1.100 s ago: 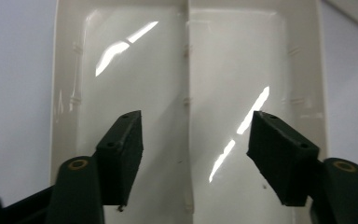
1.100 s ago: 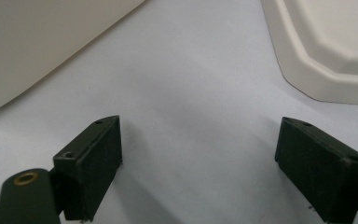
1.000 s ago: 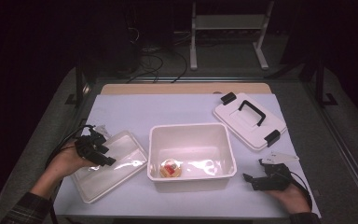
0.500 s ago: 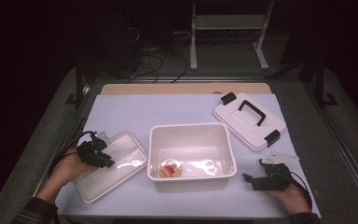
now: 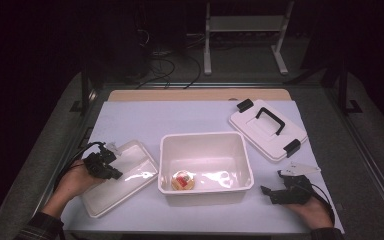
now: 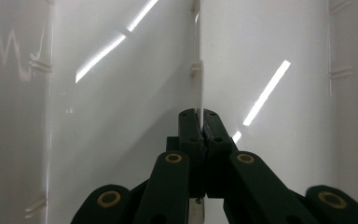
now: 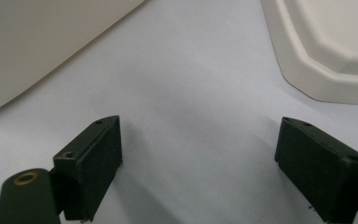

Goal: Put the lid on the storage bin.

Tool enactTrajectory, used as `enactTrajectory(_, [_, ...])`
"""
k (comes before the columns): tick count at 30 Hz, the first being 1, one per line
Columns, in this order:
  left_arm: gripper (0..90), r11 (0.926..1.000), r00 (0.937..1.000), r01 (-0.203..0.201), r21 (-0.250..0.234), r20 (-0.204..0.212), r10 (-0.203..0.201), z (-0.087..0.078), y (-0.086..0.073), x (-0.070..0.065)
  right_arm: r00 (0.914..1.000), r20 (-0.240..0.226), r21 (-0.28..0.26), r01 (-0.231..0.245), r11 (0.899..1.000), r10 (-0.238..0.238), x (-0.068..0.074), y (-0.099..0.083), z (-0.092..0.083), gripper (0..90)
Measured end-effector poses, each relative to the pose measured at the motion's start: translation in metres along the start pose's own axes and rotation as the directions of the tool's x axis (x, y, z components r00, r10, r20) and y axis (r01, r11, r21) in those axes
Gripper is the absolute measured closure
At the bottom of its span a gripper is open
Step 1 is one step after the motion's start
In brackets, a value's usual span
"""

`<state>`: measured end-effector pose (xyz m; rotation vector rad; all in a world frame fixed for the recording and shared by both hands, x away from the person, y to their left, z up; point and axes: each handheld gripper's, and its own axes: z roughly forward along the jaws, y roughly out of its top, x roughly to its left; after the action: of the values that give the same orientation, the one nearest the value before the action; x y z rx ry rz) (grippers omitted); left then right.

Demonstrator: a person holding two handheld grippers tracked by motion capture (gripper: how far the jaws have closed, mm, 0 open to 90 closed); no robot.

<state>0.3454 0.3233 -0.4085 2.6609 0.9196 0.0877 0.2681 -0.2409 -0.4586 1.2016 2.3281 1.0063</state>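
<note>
My left tongs (image 5: 111,167) have just been closing and now pinch the thin rim of the shallow white tray (image 5: 130,170), which lies on the counter (image 5: 145,120) just left of the deep white bin (image 5: 205,150). My right tongs (image 5: 267,192) rest spread wide on the counter, right of the bin and near the handled lid (image 5: 267,127), gripping nothing.

The left hand-held gripper (image 5: 111,167) has just been closing its jaws; they now pinch the thin rim of the shallow white tray (image 5: 130,172) between them; it has also drawn slightly back toward the tray's left edge since before.
</note>
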Motion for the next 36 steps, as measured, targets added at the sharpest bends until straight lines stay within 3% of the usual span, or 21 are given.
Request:
enactTrajectory(5, [88.7, 0.9997, 0.9999, -0.012, 0.02, 0.005, 0.011, -0.005, 0.001, 0.001, 1.0, 0.0, 0.001, -0.001, 1.0, 0.001, 0.0, 0.0, 0.0, 14.1])
enactTrajectory(10, [88.7, 0.9999, 0.9998, -0.011, 0.006, 0.019, 0.011, -0.019, 0.003, 0.002, 1.0, 0.0, 0.001, -0.001, 1.0, 0.001, 0.0, 0.0, 0.0, 14.1])
enactTrajectory(17, [88.7, 0.9996, 0.9983, -0.025, -0.01, 0.052, 0.026, -0.045, 0.011, 0.002, 1.0, 0.0, 0.0, -0.001, 1.0, 0.001, 0.0, 0.0, 0.0, 14.1])
enactTrajectory(25, [88.7, 0.998, 0.997, -0.056, -0.03, 0.053, 0.057, -0.083, 0.022, 0.001, 1.0, 0.0, 0.001, 0.0, 1.0, 0.0, 0.0, 0.0, 0.0, 14.1])
enactTrajectory(36, [88.7, 0.991, 0.9894, -0.118, -0.064, 0.078, 0.123, -0.122, 0.045, -0.01, 1.0, 0.0, 0.001, 0.0, 1.0, 0.0, 0.0, 0.0, 0.0, 14.1])
